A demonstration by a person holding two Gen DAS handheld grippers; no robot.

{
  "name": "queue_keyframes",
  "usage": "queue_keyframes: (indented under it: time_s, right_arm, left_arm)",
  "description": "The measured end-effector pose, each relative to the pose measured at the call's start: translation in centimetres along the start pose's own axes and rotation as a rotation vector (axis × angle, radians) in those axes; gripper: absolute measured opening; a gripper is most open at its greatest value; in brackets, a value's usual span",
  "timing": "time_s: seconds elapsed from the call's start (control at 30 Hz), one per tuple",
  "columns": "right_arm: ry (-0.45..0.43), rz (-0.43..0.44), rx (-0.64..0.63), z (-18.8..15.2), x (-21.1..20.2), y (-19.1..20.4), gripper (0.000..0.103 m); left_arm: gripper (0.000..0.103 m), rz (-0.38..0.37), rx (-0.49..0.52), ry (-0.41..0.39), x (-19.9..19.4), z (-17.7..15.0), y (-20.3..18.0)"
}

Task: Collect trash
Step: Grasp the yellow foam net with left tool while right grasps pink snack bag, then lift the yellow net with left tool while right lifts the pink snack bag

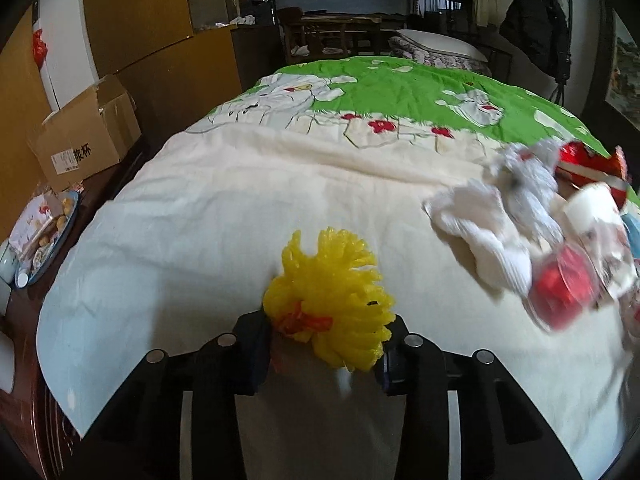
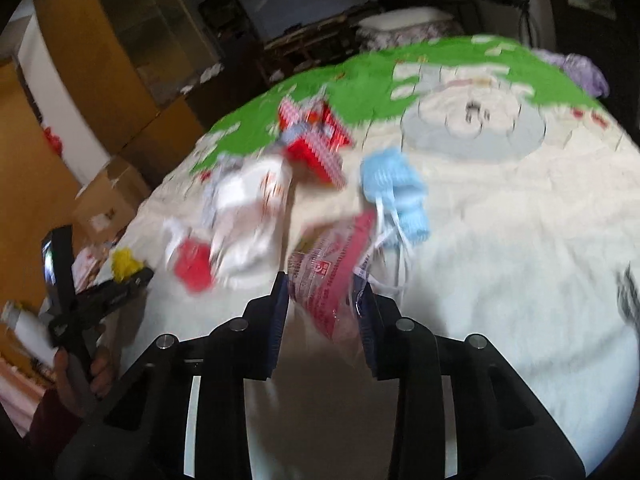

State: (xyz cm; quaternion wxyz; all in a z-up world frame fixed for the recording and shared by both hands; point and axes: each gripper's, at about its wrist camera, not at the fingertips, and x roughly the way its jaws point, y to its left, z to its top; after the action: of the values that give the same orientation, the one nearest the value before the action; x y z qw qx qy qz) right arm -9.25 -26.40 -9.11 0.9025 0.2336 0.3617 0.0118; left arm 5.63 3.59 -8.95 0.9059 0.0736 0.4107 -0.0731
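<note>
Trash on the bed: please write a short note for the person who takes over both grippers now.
Left gripper: shut on the yellow foam fruit net, just above the bedspread.
Right gripper: shut on a red and clear plastic wrapper.
Done: these two pieces are gripped; no bin is in view.
Left: the pile on the bed, namely white crumpled tissues, red packaging, a blue face mask and a red-lidded cup. The pictures are blurred, so check the grips.

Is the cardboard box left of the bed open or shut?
Open. The cardboard box has its top flaps standing up and apart in the left wrist view. Its contents cannot be seen from here.
</note>
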Motion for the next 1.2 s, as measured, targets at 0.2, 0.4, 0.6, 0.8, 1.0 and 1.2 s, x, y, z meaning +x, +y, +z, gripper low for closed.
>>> queue_keyframes:
  time_s: [0.2, 0.4, 0.6, 0.8, 1.0, 1.2]
  right_arm:
    - [0.003, -0.055, -0.038, -1.7, -2.5, -0.3, 0.061]
    - [-0.115, -0.068, 0.029, -0.1, -5.0, -1.4, 0.063]
    - [-0.180, -0.133, -0.232, 0.2, -3.9, 3.7, 0.063]
    - [-0.011, -0.213, -0.279, 0.1, 1.5, 3.5, 0.061]
    - [-0.104, -0.140, -0.245, -0.2, -1.6, 3.6, 0.039]
    - [-0.186, -0.016, -0.223, 0.4, -5.2, 4.7, 0.039]
  left_arm:
    - [0.040, -0.022, -0.008, 0.013, -1.3, -1.3, 0.3]
    - [0.040, -0.020, -0.013, 0.015, -1.1, -1.4, 0.4]
    - [0.042, 0.004, 0.010, -0.002, -0.7, -1.5, 0.0]
    - [0.042, 0.006, 0.012, -0.005, -0.6, -1.5, -0.1]
    - [0.036, -0.033, -0.014, 0.015, -1.6, -1.6, 0.4]
    - [0.036, -0.055, -0.059, -0.009, -4.7, -2.0, 2.0]
